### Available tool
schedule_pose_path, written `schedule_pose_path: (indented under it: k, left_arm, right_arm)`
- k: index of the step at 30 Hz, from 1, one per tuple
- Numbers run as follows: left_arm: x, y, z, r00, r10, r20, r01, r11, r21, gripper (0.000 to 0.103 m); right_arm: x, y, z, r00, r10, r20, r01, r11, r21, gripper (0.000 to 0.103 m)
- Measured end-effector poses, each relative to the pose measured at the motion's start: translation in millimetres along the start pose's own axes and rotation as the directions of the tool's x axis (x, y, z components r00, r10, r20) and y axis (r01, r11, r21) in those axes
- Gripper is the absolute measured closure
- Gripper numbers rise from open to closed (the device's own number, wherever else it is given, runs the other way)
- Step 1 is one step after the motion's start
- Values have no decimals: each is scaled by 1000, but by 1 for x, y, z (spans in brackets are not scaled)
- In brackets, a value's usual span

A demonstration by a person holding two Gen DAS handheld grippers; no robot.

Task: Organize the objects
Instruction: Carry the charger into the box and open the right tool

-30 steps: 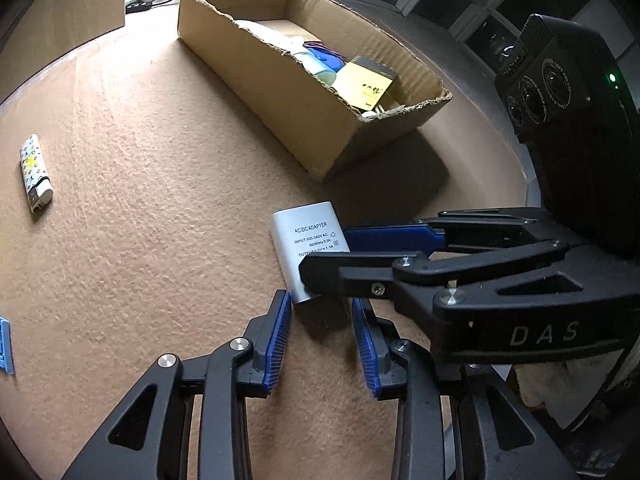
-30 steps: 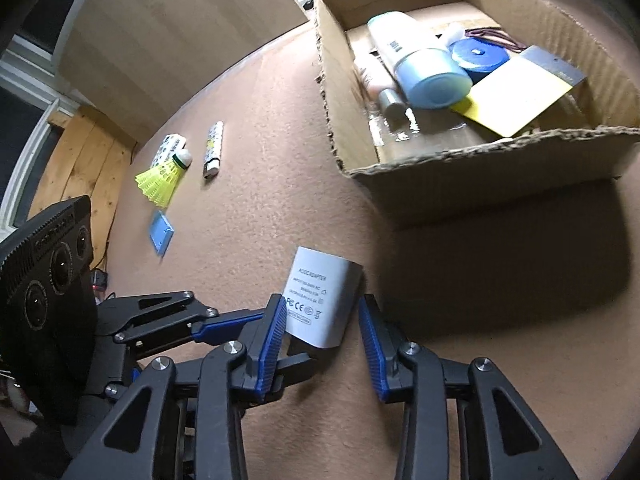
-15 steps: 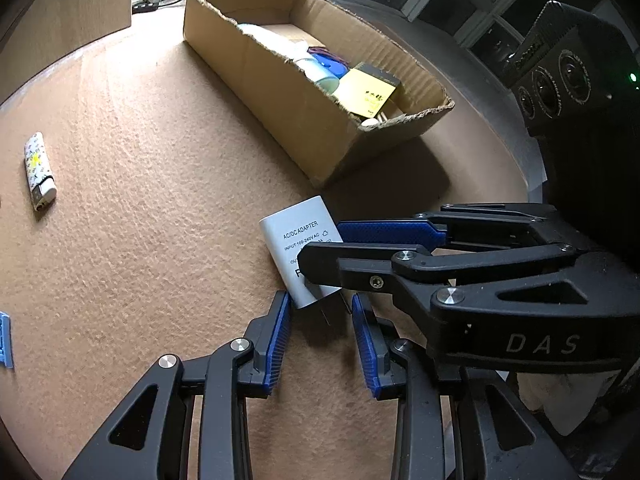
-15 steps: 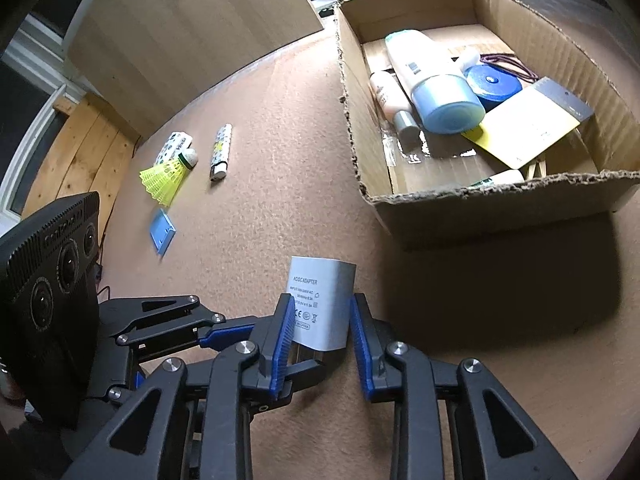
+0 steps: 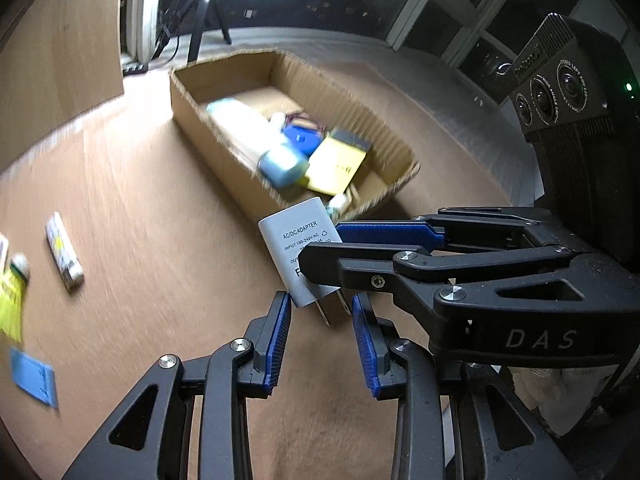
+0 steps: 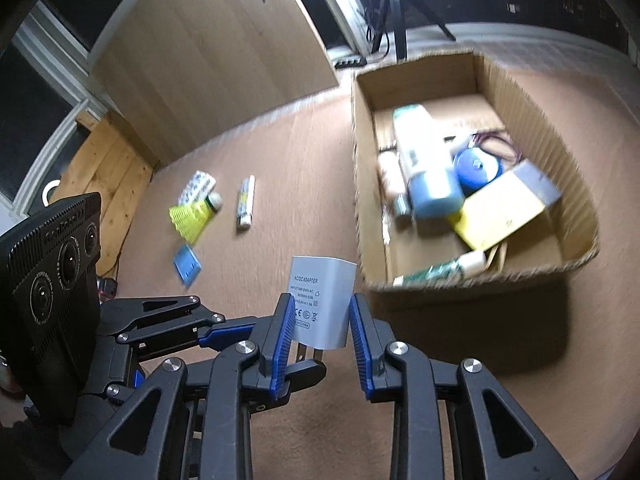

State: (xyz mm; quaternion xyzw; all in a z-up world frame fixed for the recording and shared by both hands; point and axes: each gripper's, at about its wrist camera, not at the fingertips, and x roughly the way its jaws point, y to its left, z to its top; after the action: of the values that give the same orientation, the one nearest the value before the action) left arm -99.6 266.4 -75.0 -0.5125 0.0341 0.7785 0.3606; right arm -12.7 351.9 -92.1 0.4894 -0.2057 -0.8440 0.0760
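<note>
A white AC/DC adapter is clamped between the blue pads of my right gripper and held up off the brown carpet, prongs toward the camera. It also shows in the left wrist view, where the right gripper reaches in from the right. My left gripper is open and empty just below the adapter's prongs. The open cardboard box lies ahead to the right with a blue-capped bottle, a yellow card and other items inside.
On the carpet to the left lie a yellow shuttlecock, a white lighter-like stick, a blister pack and a small blue card. A wooden panel stands behind. The left gripper's body is close on the left.
My right gripper has shut on the adapter and lifted it off the carpet, rising toward the box. The left gripper has stayed open and followed underneath.
</note>
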Motion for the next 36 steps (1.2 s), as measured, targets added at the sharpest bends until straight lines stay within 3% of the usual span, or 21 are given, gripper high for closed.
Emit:
schedule_pose_path:
  k: [16, 31, 34, 36]
  left_arm:
    - [32, -15, 59, 1000, 6, 11, -6, 1000, -8, 68]
    - [55, -13, 61, 1000, 4, -31, -5, 1000, -14, 68]
    - [54, -15, 61, 1000, -2, -29, 1, 1000, -12, 67]
    - [51, -16, 59, 1000, 4, -25, -4, 1000, -4, 67]
  right_arm:
    - [-8, -45, 50, 999, -22, 46, 21, 999, 29, 77]
    - [5, -61, 51, 1000, -20, 0, 20, 999, 50, 77]
    - [5, -58, 52, 999, -32, -1, 32, 998, 49, 75]
    - [5, -57, 52, 1000, -25, -8, 26, 998, 52, 66]
